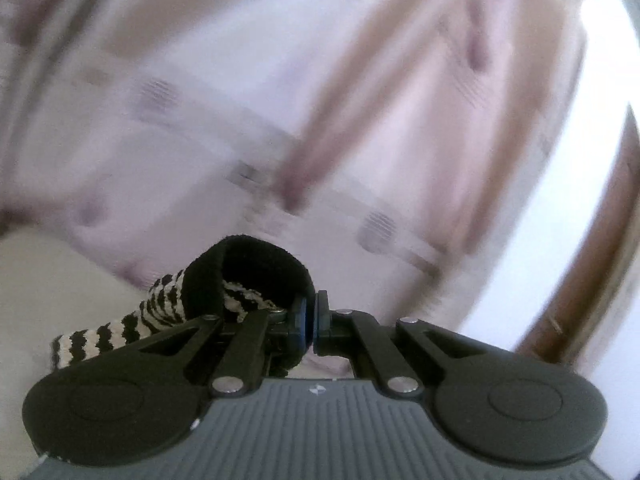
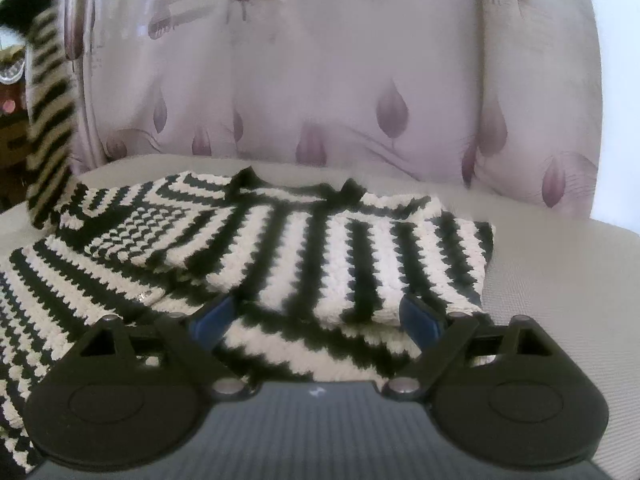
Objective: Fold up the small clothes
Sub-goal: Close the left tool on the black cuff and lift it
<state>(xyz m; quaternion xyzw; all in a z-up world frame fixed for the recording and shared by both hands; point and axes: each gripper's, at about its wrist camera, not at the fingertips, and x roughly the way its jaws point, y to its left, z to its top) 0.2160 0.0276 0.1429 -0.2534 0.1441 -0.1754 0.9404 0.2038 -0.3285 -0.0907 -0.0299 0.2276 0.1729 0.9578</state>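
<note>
A small black-and-white striped knit sweater [image 2: 304, 248] lies on a pale cushioned surface [image 2: 552, 280], its right side folded over. My right gripper [image 2: 320, 316] is open, low over the sweater's near edge, holding nothing. My left gripper [image 1: 311, 322] is shut on the sweater's black cuff [image 1: 256, 268], with the striped sleeve [image 1: 120, 332] trailing down to the left. In the right wrist view that sleeve [image 2: 48, 120] rises up at the far left, lifted off the surface.
A pale lilac cushion back with purple leaf prints [image 2: 320, 80] stands behind the sweater. The left wrist view is blurred; a brown wooden frame [image 1: 592, 264] shows at its right. Dark furniture [image 2: 12, 128] shows at the far left.
</note>
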